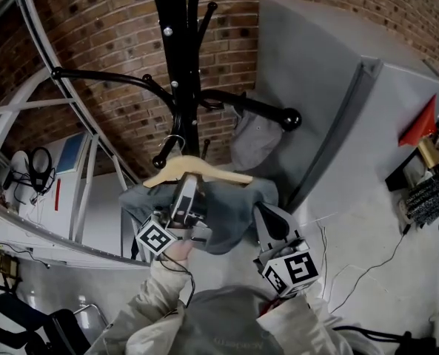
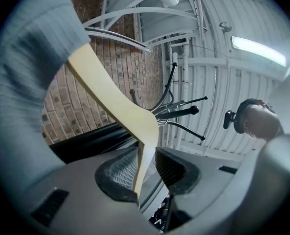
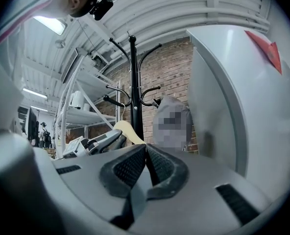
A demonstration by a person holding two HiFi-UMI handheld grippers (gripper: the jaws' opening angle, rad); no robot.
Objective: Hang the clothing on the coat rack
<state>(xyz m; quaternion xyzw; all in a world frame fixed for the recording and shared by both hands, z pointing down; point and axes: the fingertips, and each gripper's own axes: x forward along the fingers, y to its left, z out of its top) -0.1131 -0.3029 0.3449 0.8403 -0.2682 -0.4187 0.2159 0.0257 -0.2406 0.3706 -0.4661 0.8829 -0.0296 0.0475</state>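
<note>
On low near arm of coat rack (image 1: pixel 176 65), wooden hanger (image 1: pixel 204 170) carrying grey clothing (image 1: pixel 234 205) is seemingly hanging by hook (image 1: pixel 173 140). Left gripper (image 1: pixel 189 182) is standing released, hanger loose between jaws. Right gripper (image 1: pixel 268 213) is staying out at right, clenched, empty. Risk: left jaws catching hanger while pulling away, dragging hook off.

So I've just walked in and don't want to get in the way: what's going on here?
A person is hanging a grey garment on a wooden hanger from the black coat rack. The hanger's hook looks set over a low peg. The left gripper has the hanger between its open fingers, not clamped. The right gripper, fingers together, sits by the garment's edge.
</note>
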